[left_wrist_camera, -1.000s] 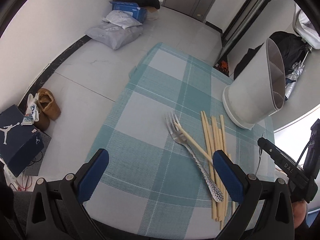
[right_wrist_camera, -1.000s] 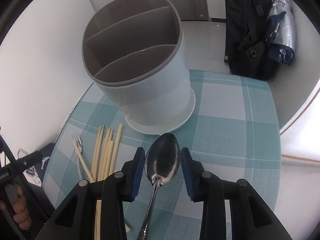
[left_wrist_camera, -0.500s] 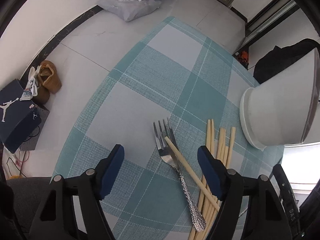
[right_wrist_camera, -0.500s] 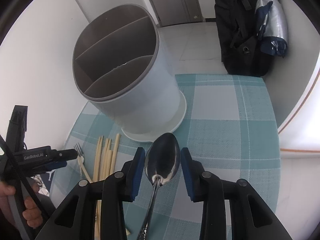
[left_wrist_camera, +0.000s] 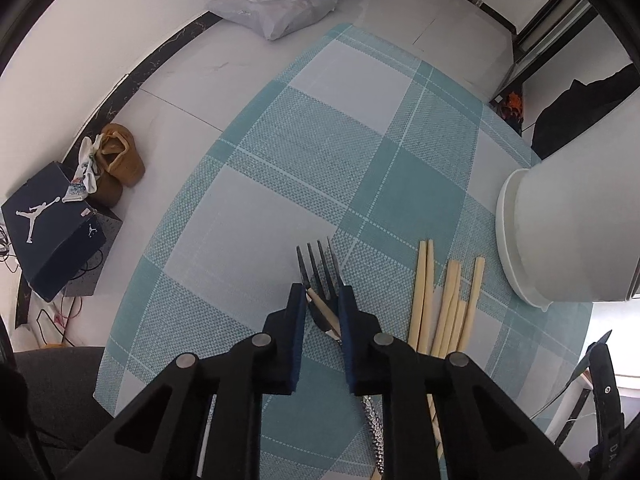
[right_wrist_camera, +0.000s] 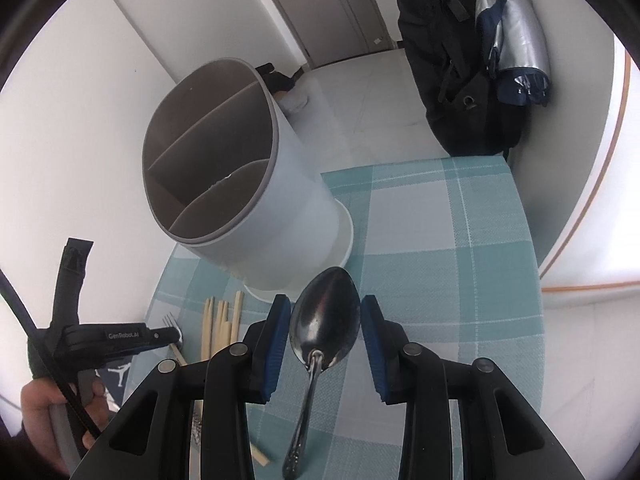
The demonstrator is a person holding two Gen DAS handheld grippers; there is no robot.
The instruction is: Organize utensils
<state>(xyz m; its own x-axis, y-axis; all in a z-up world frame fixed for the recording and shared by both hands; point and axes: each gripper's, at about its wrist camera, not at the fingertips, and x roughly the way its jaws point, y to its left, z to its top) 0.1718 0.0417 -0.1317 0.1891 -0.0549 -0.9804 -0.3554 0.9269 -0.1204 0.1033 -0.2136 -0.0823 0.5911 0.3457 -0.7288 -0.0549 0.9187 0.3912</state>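
A silver fork (left_wrist_camera: 318,264) lies on the teal plaid tablecloth (left_wrist_camera: 320,140) with one loose chopstick (left_wrist_camera: 322,308) across its head. My left gripper (left_wrist_camera: 322,304) points steeply down over it. Its jaws are closing, with the pads against the fork's head and the chopstick tip between them. Several pale chopsticks (left_wrist_camera: 448,304) lie just to the right. My right gripper (right_wrist_camera: 324,320) is shut on a silver spoon (right_wrist_camera: 324,316), held bowl forward above the cloth. The white divided holder (right_wrist_camera: 224,168) stands just beyond the spoon. The left gripper (right_wrist_camera: 176,336) also appears at the lower left of the right wrist view.
The holder's base (left_wrist_camera: 516,240) stands at the cloth's right side. On the floor to the left are a dark shoe box (left_wrist_camera: 52,232), brown shoes (left_wrist_camera: 116,160) and grey parcels (left_wrist_camera: 276,12). A black bag (right_wrist_camera: 460,80) and a silver umbrella (right_wrist_camera: 516,32) hang beyond the table.
My left gripper came down over the fork's head and its jaws went from wide apart to nearly together. My right gripper shifted slightly, still carrying the spoon.
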